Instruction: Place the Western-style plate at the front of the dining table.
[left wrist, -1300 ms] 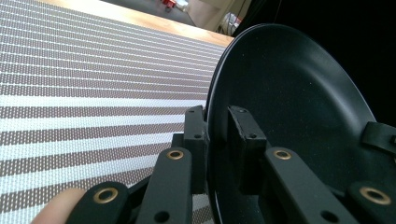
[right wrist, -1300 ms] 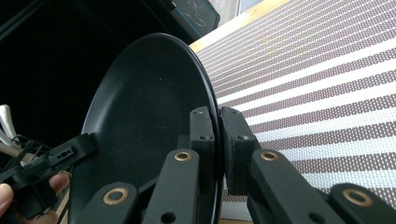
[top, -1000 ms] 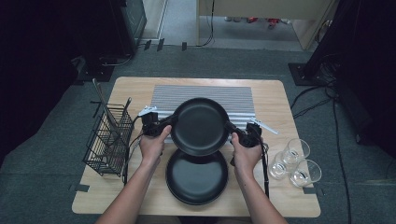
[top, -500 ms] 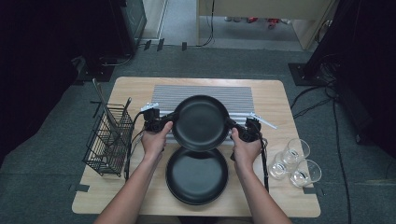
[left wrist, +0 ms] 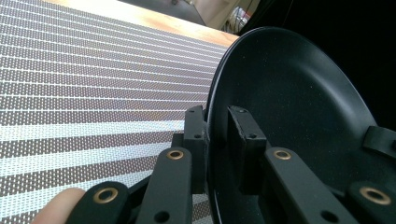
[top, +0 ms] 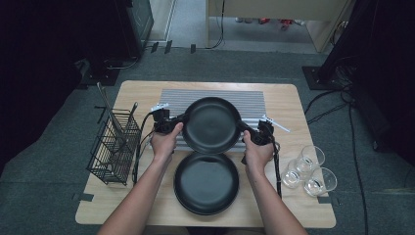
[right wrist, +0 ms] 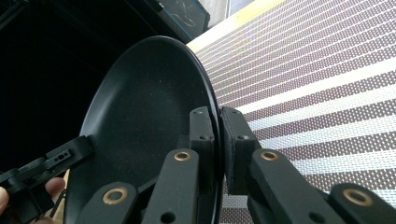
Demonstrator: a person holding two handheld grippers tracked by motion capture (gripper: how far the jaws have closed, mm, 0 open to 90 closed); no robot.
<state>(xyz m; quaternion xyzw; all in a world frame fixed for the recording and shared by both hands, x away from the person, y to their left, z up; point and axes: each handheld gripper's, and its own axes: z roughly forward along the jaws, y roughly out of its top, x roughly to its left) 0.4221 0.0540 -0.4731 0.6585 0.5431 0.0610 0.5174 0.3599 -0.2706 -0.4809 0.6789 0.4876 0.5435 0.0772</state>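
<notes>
Two grippers clamp one black plate by opposite rim edges. Left gripper has its jaws nearly closed, one pad on each face of the rim at its side; right gripper grips the far rim likewise. Between them the plate hangs above the striped mat. Just nearer the person than both grippers, a second black plate lies flat on the table.

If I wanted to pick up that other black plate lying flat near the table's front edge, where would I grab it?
Probably by its raised rim, from the left and right sides. The lower plate lies flat and wide, so only its thin edge fits between jaws, the way the left gripper and right gripper pinch opposite rims of the lifted plate.
</notes>
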